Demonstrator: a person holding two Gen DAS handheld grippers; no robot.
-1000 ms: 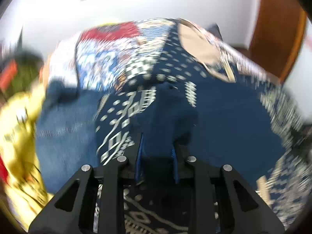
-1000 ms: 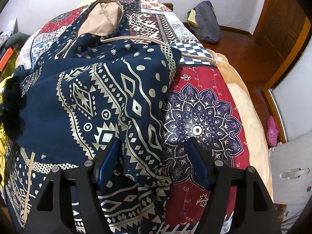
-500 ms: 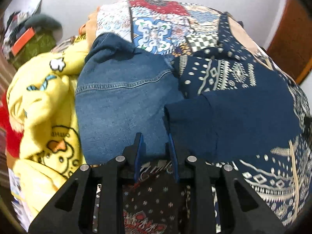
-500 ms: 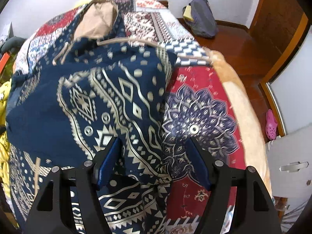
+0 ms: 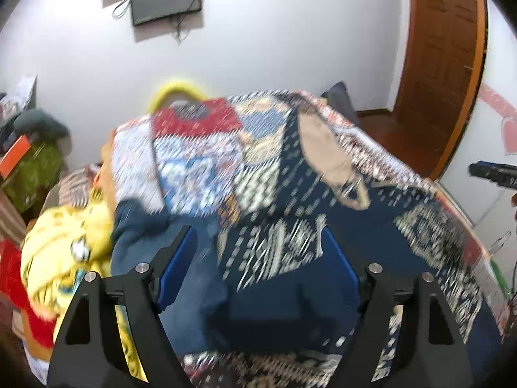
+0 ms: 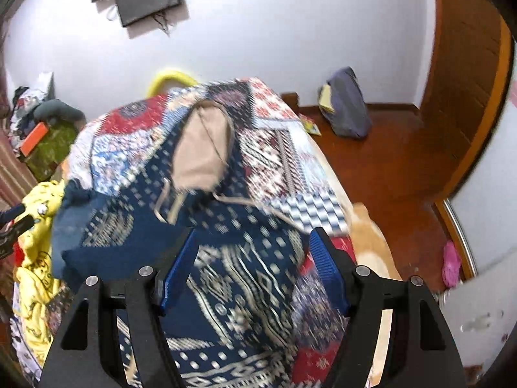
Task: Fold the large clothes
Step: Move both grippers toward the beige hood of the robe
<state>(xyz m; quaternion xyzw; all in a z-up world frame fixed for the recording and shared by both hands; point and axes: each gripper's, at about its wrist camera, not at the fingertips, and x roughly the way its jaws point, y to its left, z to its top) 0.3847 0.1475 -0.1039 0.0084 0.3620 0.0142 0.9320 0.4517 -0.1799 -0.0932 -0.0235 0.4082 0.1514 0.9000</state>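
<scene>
A navy hoodie with a cream geometric print [image 6: 245,258] lies spread on the bed, its tan-lined hood [image 6: 200,148] toward the far wall. It also shows in the left wrist view [image 5: 290,249], blurred, with a plain navy folded part [image 5: 284,304] near the jaws. My left gripper [image 5: 258,258] is open and empty above the hoodie's left side. My right gripper [image 6: 252,268] is open and empty above the hoodie's middle. The right gripper's tip shows at the far right of the left wrist view [image 5: 494,174].
A patchwork quilt [image 6: 278,148] covers the bed. A denim garment [image 5: 139,226] and a yellow printed garment [image 5: 61,249] lie on the left side. A grey bag [image 6: 345,110] sits on the wooden floor by the wall. A wooden door [image 5: 442,64] stands at right.
My left gripper has opened, let go of the navy sleeve and drawn back and up. My right gripper has stayed open and also lifted and tilted up, now showing the wall.
</scene>
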